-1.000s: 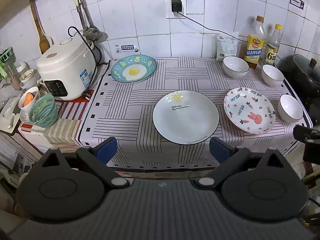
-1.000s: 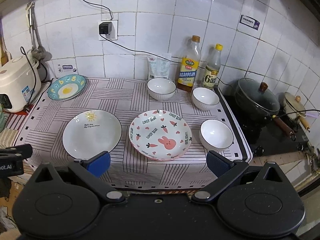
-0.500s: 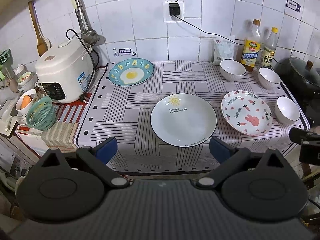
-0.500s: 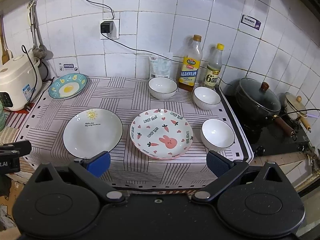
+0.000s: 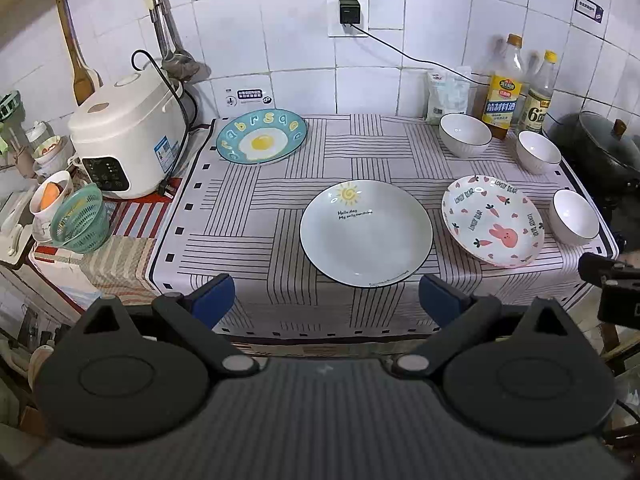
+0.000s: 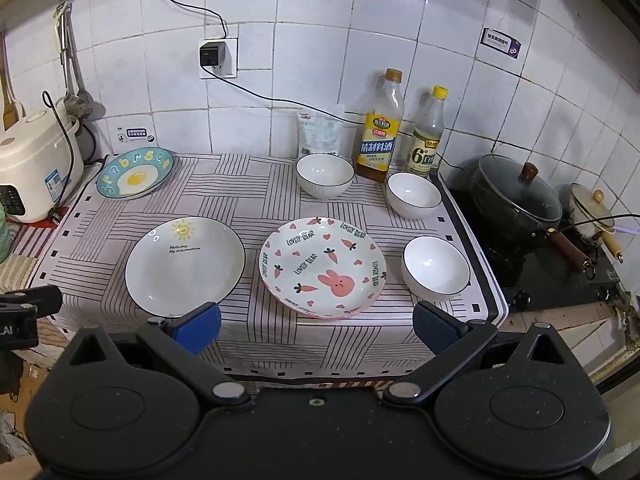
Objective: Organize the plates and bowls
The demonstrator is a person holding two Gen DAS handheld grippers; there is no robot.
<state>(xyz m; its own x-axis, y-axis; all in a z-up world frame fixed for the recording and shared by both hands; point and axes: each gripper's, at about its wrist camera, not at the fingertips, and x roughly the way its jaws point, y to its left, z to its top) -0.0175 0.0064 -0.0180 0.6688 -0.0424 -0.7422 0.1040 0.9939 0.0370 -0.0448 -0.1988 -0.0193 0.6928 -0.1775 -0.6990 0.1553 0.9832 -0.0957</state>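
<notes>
On the striped cloth lie a white sun plate, a pink rabbit plate and a blue egg plate. Three white bowls stand at the right: back, middle, front. My left gripper is open and empty, in front of the counter edge below the sun plate. My right gripper is open and empty, below the rabbit plate.
A white rice cooker and a green basket stand at the left. Two bottles stand against the tiled wall. A black lidded pot sits on the stove at the right.
Both grippers have drifted slightly; the counter and dishes sit a little higher and closer in the views. No dish has moved.
</notes>
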